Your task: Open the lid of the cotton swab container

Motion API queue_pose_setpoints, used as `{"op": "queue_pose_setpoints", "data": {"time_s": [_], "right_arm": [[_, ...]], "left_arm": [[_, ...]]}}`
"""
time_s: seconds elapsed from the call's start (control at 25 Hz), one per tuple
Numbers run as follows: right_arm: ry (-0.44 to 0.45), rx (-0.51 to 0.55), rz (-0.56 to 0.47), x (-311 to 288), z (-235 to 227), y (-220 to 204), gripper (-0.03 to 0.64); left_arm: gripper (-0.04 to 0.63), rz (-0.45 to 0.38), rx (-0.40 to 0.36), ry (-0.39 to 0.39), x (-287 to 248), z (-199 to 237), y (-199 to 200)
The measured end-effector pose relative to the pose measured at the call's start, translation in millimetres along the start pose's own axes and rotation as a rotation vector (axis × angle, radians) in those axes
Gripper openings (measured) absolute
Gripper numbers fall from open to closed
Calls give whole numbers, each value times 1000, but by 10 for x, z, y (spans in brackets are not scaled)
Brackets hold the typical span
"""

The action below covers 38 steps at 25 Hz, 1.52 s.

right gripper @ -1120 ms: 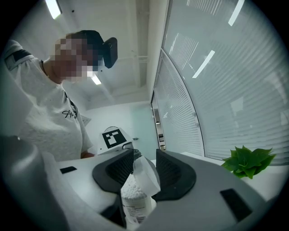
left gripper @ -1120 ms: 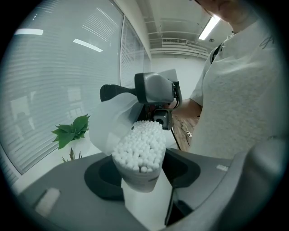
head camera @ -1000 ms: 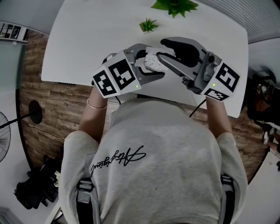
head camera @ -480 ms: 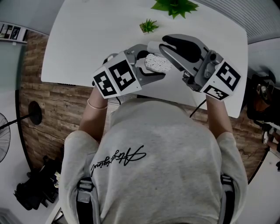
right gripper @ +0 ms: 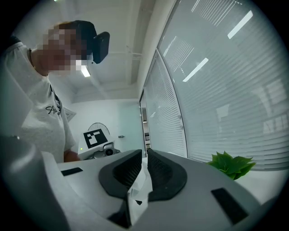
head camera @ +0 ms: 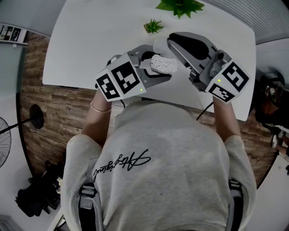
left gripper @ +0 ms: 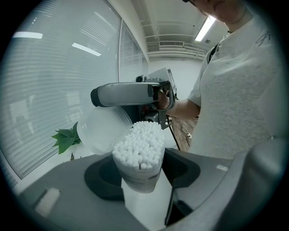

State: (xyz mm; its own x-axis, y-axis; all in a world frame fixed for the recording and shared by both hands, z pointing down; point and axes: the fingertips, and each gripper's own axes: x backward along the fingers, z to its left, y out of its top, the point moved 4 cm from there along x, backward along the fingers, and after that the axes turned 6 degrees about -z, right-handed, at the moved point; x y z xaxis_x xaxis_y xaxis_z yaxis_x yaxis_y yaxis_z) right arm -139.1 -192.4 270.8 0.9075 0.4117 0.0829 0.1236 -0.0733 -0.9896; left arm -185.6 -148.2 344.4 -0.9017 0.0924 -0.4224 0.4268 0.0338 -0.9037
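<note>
**Lid coming clear of the swabs**

Since a second ago the right gripper (right gripper: 144, 169) has been drawing the lid (left gripper: 100, 131) off and away, toward the small potted plant (head camera: 153, 25), so the packed white swabs (head camera: 164, 64) are now showing bare. Its jaws are closing, with the lid's thin rim pinched between the pads.

The cotton swab container (left gripper: 139, 158) is hanging above the table's near half, on the person's side of that plant and well short of it. The left gripper (head camera: 156, 65) is clamping it by the lower body, one pad on either side. Its long axis is standing roughly upright, open mouth upward and narrow base down between the jaws. The lid is hovering just beside the mouth, on the plant's side, tilted on edge.

Underneath, a white table (head camera: 90, 40) with rounded corners is spreading out, and a larger plant (head camera: 180, 6) is sitting beyond the small one at the far edge. Wood-look flooring (head camera: 49, 113) is running under the table's near edge, slatted blinds (right gripper: 226, 90) are covering the windows, and a fan (head camera: 4, 140) is standing off to the person's left.
</note>
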Motion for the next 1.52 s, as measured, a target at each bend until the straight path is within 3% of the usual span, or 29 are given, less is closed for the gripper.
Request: {"op": "queue_pose_setpoints", "data": {"time_s": [0.76, 1.2, 1.52], "right_arm": [[-50, -30, -58, 83, 0, -10, 37], [-69, 7, -109, 173, 21, 22, 37], [-131, 32, -105, 273, -22, -40, 37]], "left_arm": [[238, -22, 69, 42, -41, 84, -83], [238, -17, 82, 125, 9, 208, -160], [238, -50, 70, 259, 136, 353, -137]]}}
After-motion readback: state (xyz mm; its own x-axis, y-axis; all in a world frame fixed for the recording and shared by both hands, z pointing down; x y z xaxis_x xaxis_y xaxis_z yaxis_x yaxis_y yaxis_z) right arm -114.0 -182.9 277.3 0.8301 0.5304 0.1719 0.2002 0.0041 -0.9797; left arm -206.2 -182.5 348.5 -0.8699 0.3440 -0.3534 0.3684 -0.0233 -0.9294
